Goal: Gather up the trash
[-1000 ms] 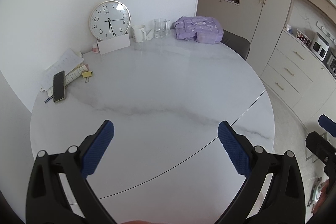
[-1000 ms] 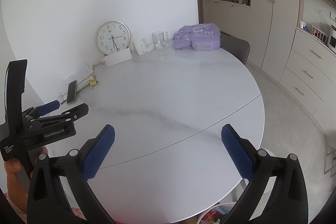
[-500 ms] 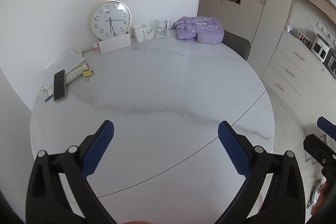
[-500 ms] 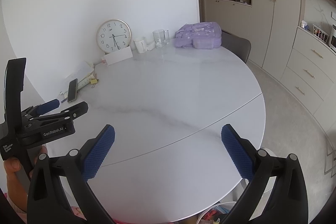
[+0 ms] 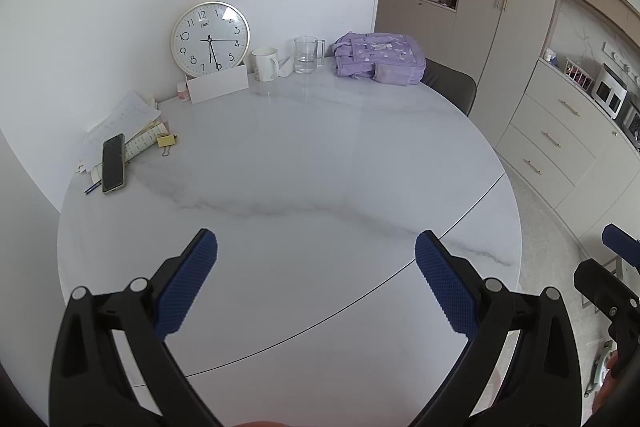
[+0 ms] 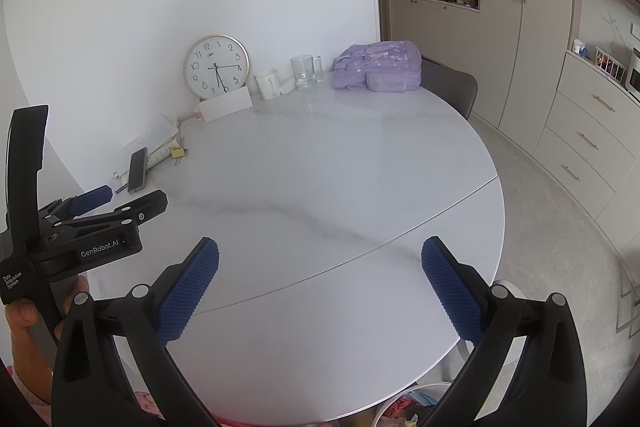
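Observation:
My left gripper (image 5: 316,247) is open and empty above the near part of a round white marble table (image 5: 312,163). My right gripper (image 6: 320,253) is open and empty over the table's near edge. The left gripper also shows at the left of the right wrist view (image 6: 100,203). A crumpled white scrap (image 5: 286,67) lies between the mug and the glass at the back. Below the table edge, a white bin (image 6: 404,405) with colourful scraps shows in the right wrist view.
Against the wall stand a round clock (image 5: 210,39), a white card (image 5: 218,87), a white mug (image 5: 265,63) and a glass mug (image 5: 307,54). A purple bag (image 5: 380,63) lies at the back. Papers, a phone (image 5: 113,163) and yellow notes lie at the left. Cabinets (image 5: 560,131) stand right.
Both grippers have pulled back and risen slightly, so the table looks a little farther away. Both remain open and empty.

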`<state>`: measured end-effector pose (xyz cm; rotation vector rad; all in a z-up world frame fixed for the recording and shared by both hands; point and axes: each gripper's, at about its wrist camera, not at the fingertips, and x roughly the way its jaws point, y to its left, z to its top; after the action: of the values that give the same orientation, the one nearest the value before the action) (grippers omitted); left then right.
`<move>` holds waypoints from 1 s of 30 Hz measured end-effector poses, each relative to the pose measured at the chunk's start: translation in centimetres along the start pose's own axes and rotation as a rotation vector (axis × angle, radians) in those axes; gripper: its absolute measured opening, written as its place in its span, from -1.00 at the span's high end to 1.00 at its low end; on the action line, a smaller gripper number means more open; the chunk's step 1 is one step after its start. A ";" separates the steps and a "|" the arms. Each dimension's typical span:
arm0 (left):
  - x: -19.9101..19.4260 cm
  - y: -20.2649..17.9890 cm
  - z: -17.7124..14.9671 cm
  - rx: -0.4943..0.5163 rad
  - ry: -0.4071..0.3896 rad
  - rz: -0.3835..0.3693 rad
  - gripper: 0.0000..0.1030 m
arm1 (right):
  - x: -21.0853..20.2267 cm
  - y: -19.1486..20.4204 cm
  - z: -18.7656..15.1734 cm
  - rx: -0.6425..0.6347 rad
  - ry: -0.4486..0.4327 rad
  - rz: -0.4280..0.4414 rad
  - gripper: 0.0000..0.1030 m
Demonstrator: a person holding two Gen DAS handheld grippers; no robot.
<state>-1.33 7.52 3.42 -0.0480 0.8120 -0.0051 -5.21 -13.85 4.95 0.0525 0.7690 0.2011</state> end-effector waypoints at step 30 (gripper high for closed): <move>-0.4 0.3 0.5 0.022 -0.020 0.018 -0.85 | 0.0 -0.9 -0.4 0.004 0.009 0.001 -0.96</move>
<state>-1.21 7.81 4.07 -0.0201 0.7926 0.0033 -5.35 -14.77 4.61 0.0559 0.7781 0.2007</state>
